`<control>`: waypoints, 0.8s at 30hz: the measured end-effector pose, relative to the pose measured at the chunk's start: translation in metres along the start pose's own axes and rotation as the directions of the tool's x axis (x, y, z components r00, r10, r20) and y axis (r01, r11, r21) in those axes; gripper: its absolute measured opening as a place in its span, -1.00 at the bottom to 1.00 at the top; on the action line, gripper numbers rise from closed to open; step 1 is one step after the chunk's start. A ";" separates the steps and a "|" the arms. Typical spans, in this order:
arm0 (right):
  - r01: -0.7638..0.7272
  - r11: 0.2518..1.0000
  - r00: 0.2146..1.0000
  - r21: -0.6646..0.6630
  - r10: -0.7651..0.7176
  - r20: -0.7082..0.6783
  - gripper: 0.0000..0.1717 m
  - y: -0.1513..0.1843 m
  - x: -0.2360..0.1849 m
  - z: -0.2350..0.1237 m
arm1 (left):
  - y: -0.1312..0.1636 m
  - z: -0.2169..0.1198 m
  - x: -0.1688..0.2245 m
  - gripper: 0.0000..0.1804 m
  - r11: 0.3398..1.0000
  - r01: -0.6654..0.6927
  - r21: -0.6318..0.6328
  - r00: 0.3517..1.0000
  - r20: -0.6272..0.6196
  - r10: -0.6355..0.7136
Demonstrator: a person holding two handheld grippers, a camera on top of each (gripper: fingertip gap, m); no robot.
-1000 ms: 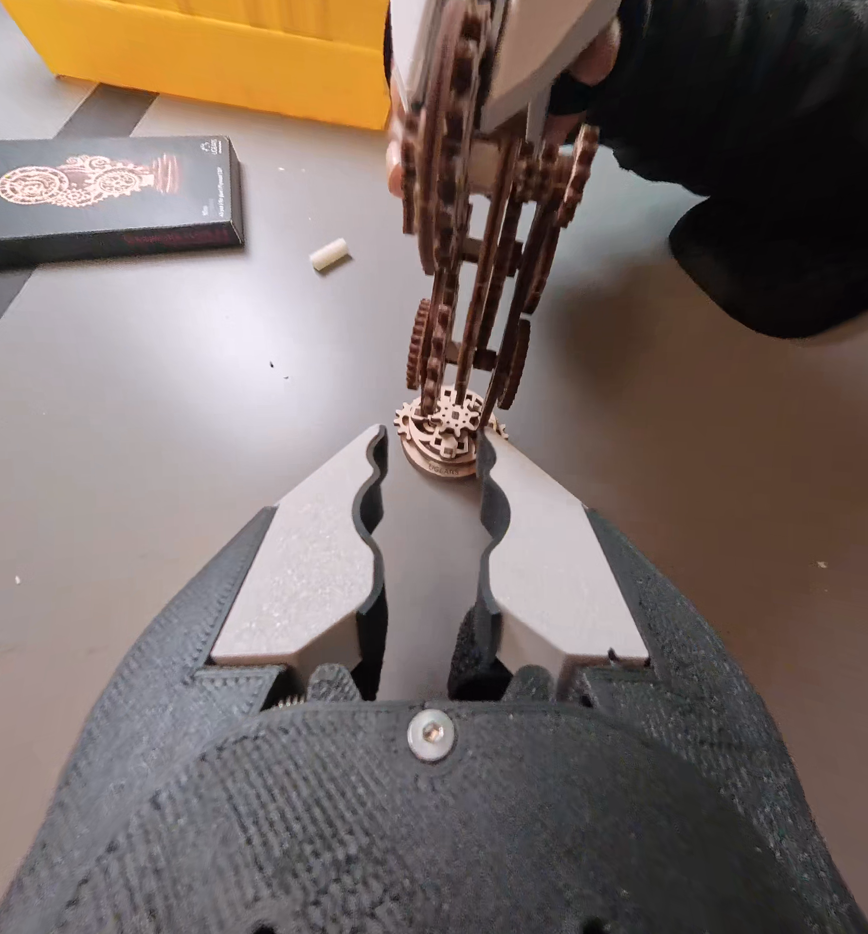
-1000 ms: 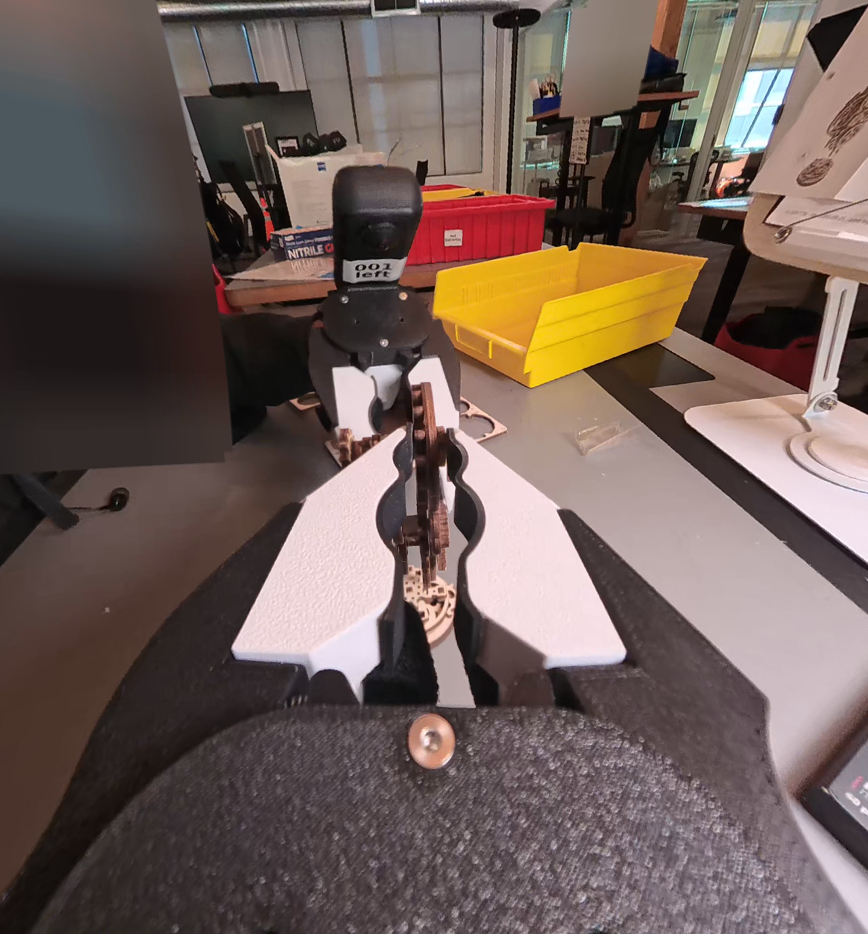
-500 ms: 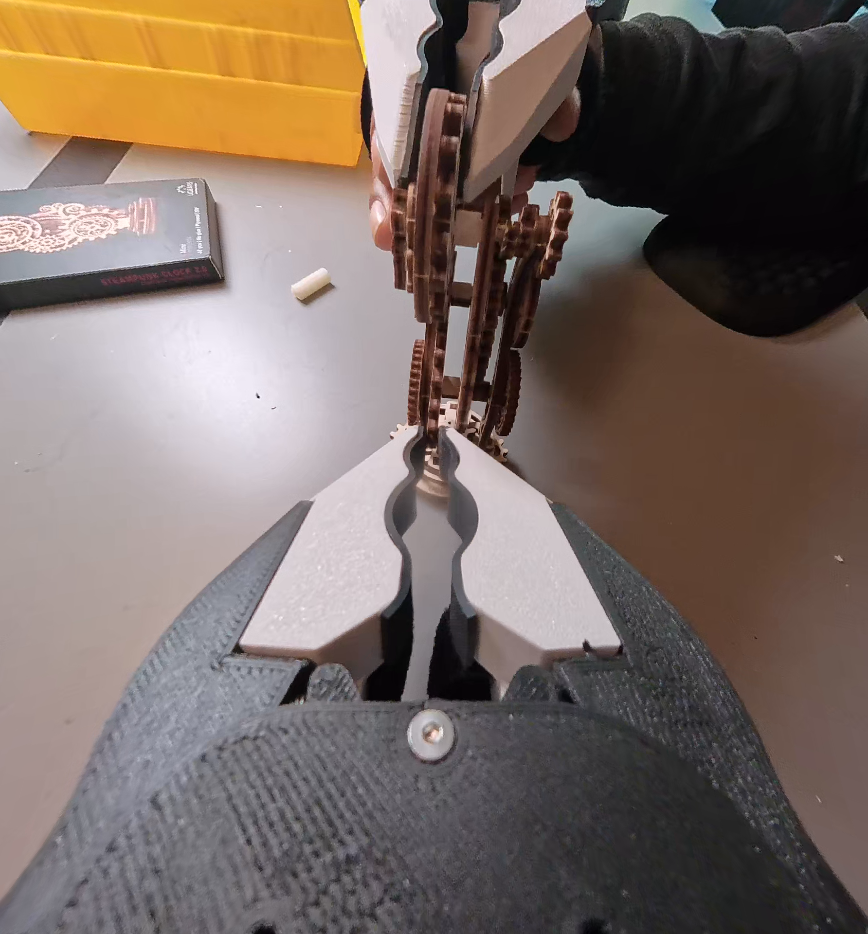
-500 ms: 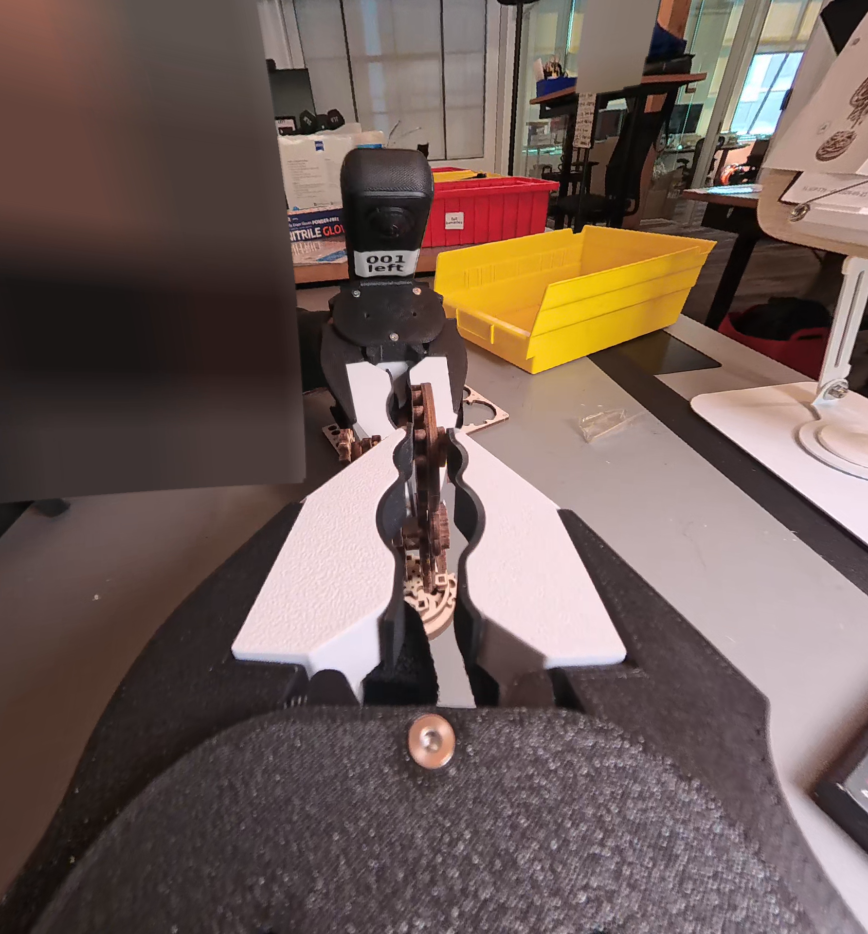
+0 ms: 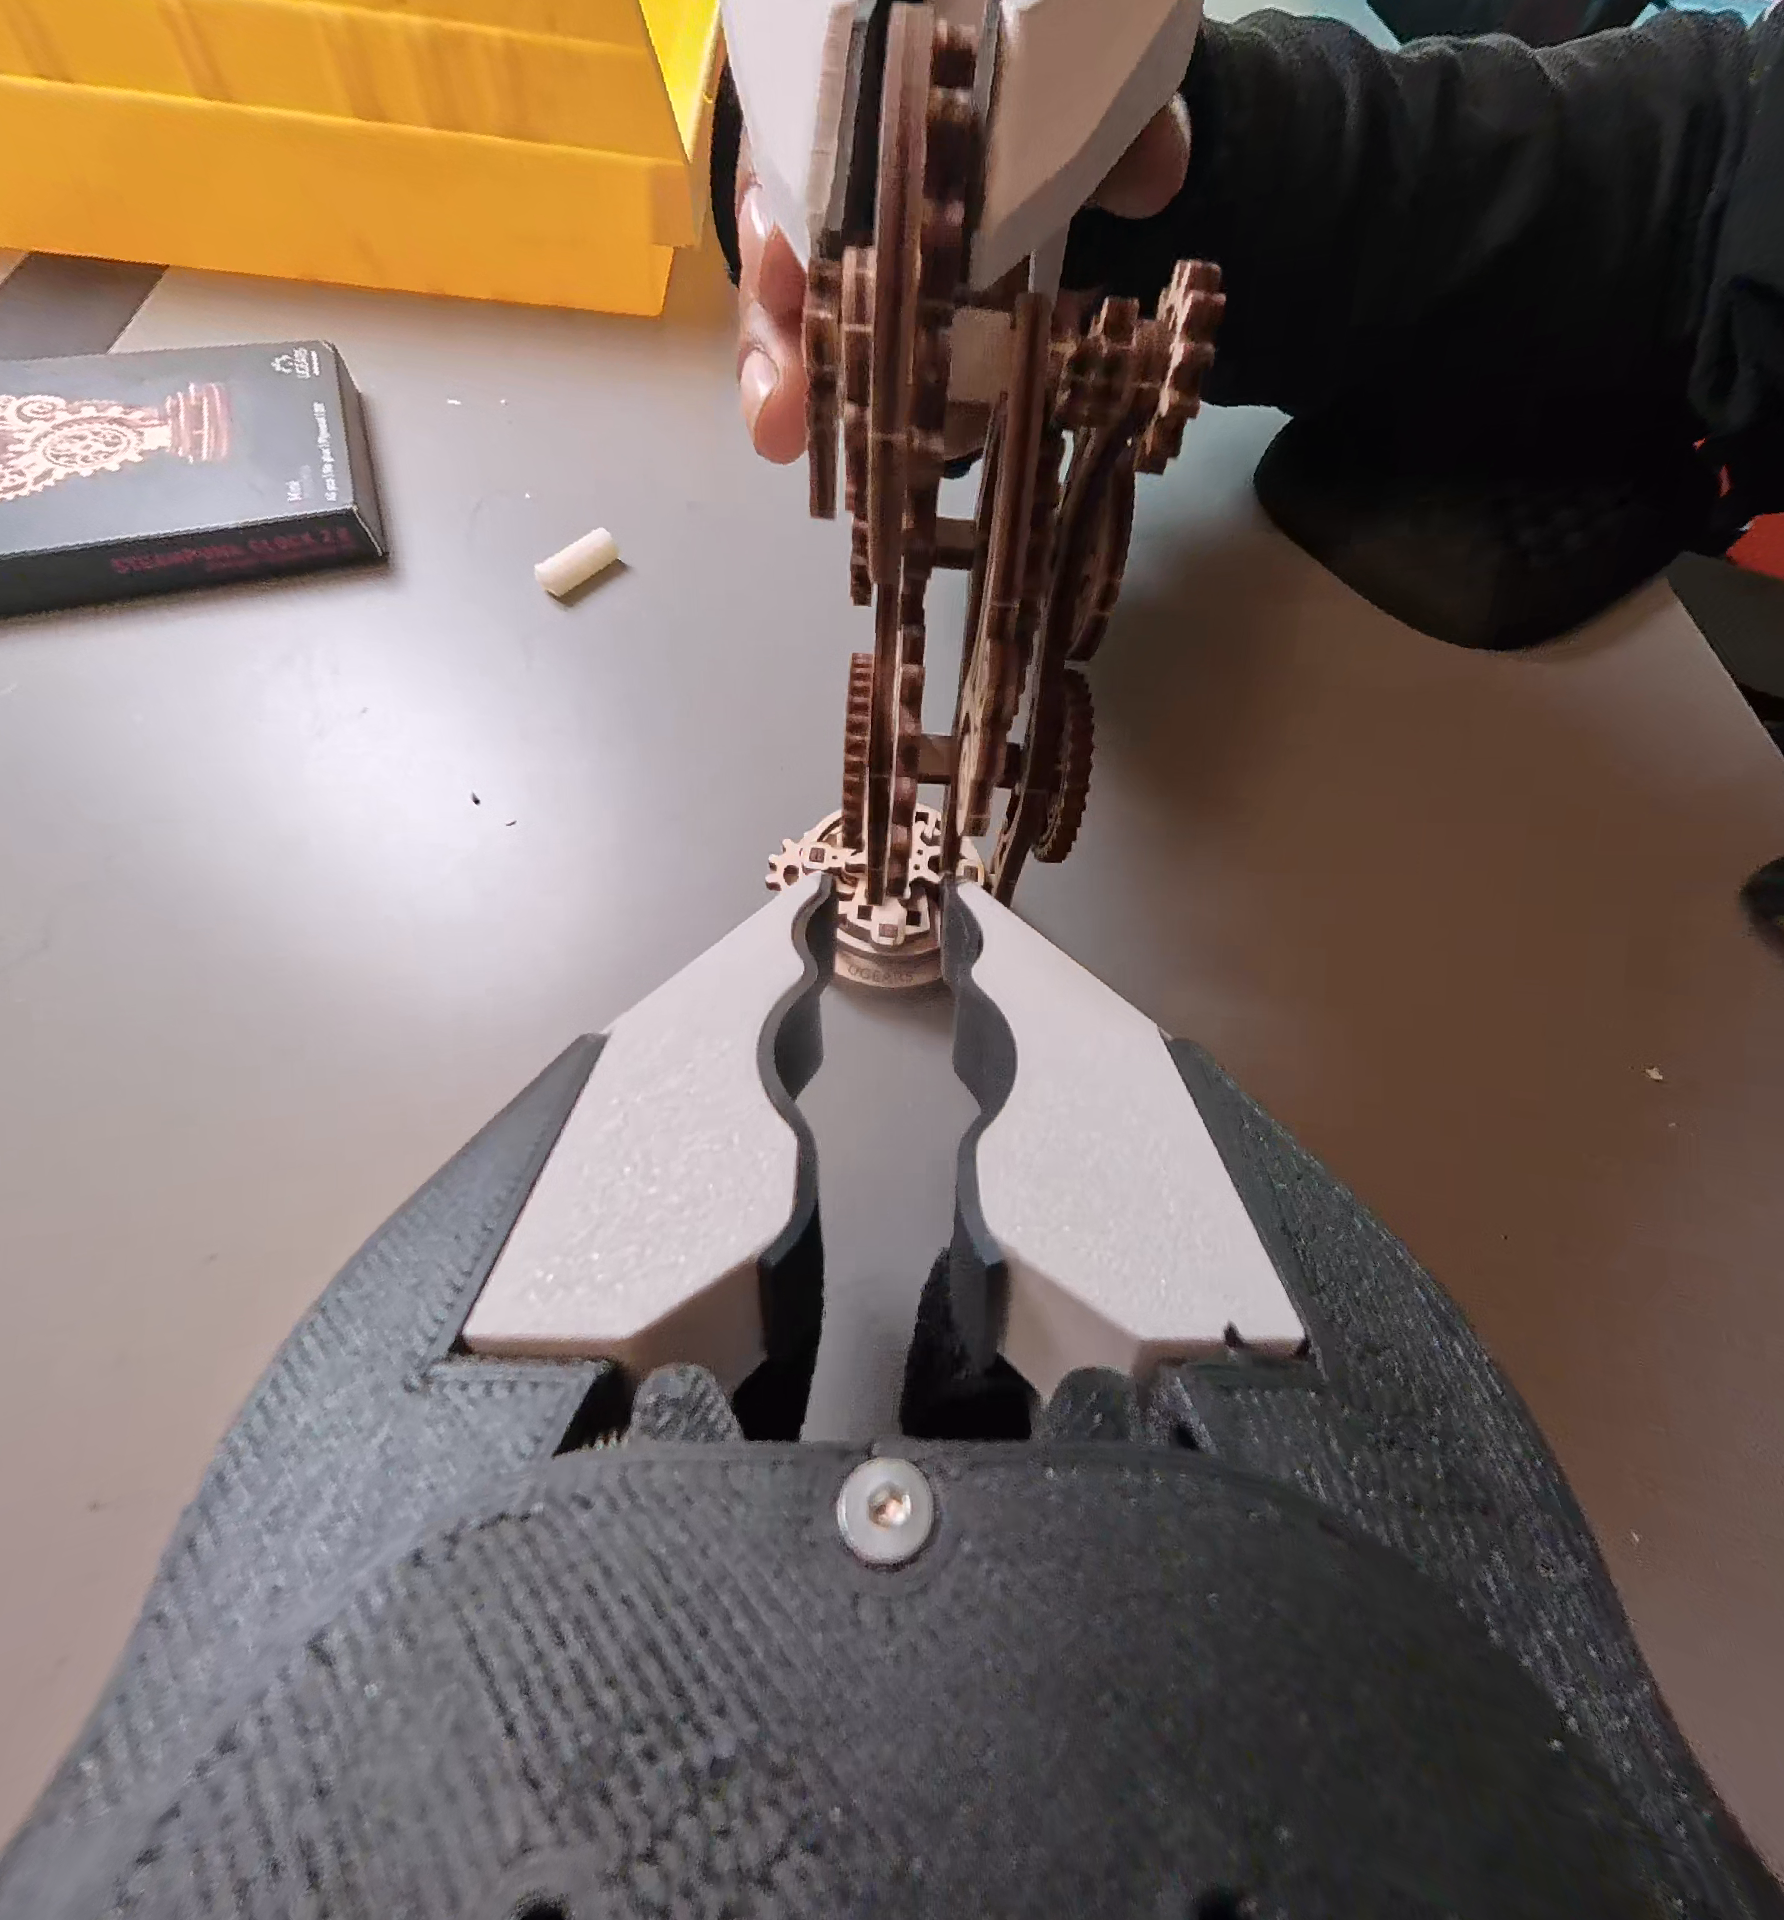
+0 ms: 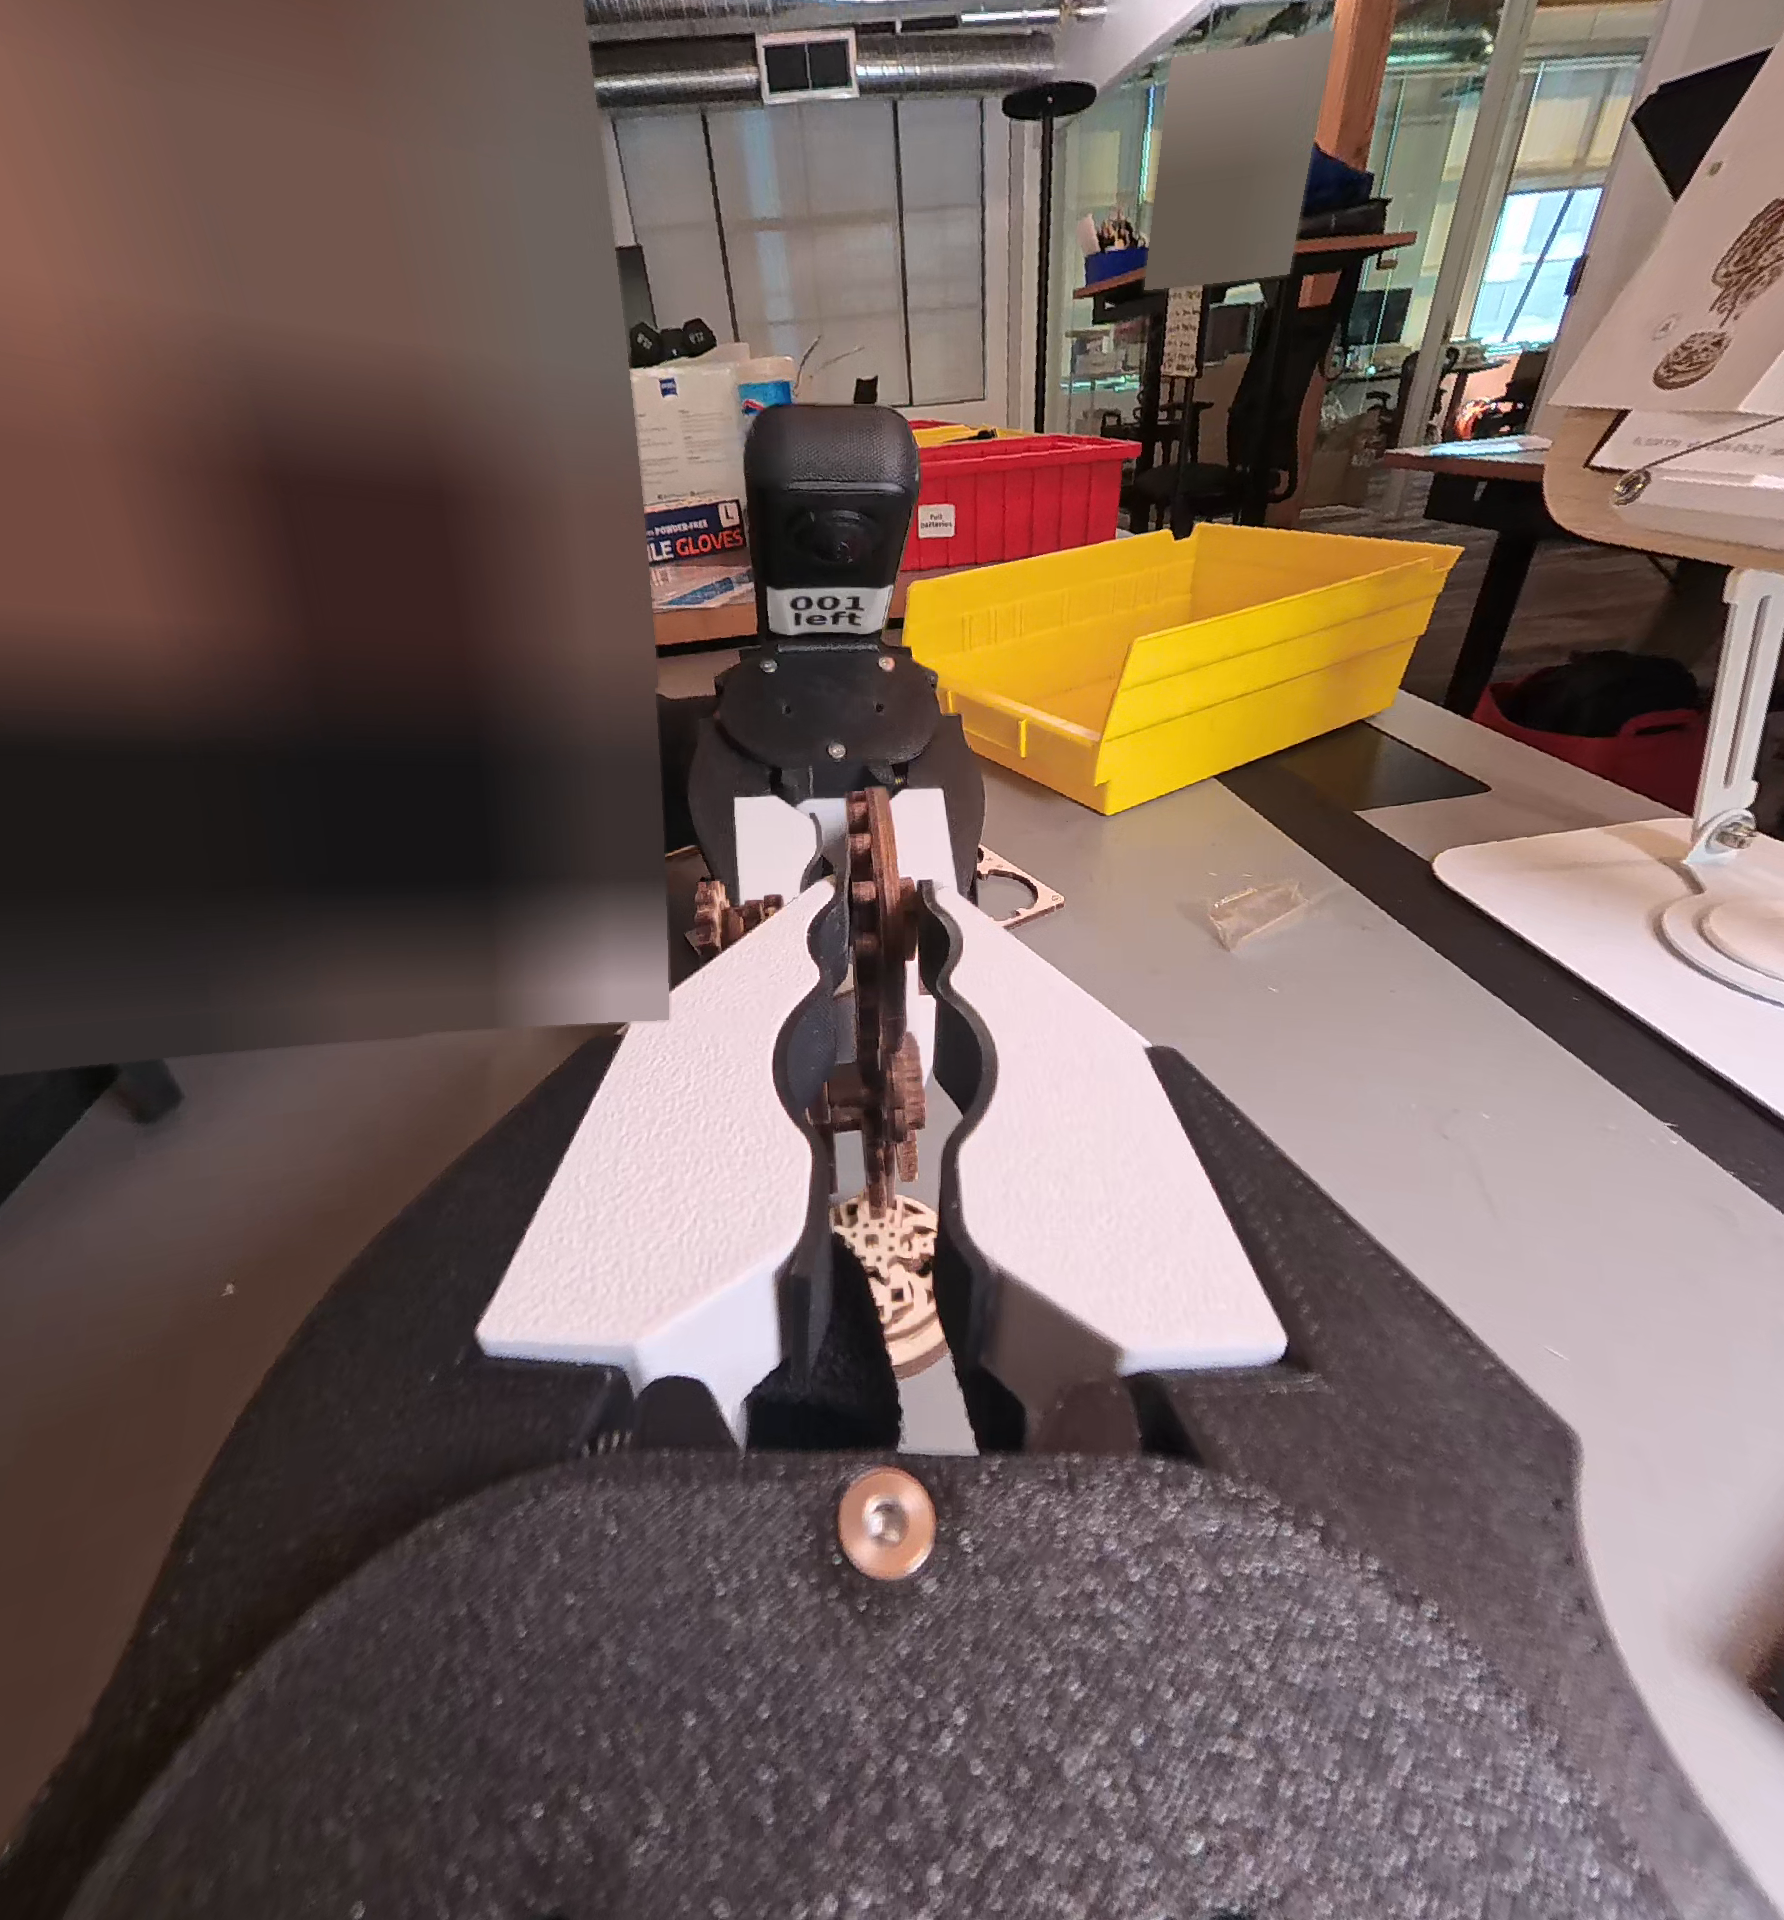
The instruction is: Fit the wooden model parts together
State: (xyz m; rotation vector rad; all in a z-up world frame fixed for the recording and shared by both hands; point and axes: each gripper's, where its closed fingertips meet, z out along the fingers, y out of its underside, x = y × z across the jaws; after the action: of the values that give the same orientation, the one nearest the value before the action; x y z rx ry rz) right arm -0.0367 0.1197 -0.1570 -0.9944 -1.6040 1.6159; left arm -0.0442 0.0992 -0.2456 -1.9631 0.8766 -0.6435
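gear assembly [image 5: 929, 436] in right tongs [image 6: 883, 914] (upright, over the base [image 5: 883, 935]).

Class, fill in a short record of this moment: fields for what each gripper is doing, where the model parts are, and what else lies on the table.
Right gripper: shut on dark gear assembly, held upright.
Left gripper: fingertips either side of round base; contact unclear.
Assembly: lower end at the base's top.
Base: on grey table.
Also on table: black box, small white peg, yellow bin.
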 end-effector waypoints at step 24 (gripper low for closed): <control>0.034 0.996 0.997 -0.081 -0.039 -0.063 -0.88 0.006 0.003 0.005 | 0.003 0.010 -0.002 -0.98 0.999 0.033 0.002 0.999 -0.014 -0.033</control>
State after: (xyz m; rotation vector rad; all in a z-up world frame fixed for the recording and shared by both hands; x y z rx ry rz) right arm -0.0425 0.1197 -0.1635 -1.0419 -1.6445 1.4901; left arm -0.0397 0.1042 -0.2534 -1.9774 0.8529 -0.6773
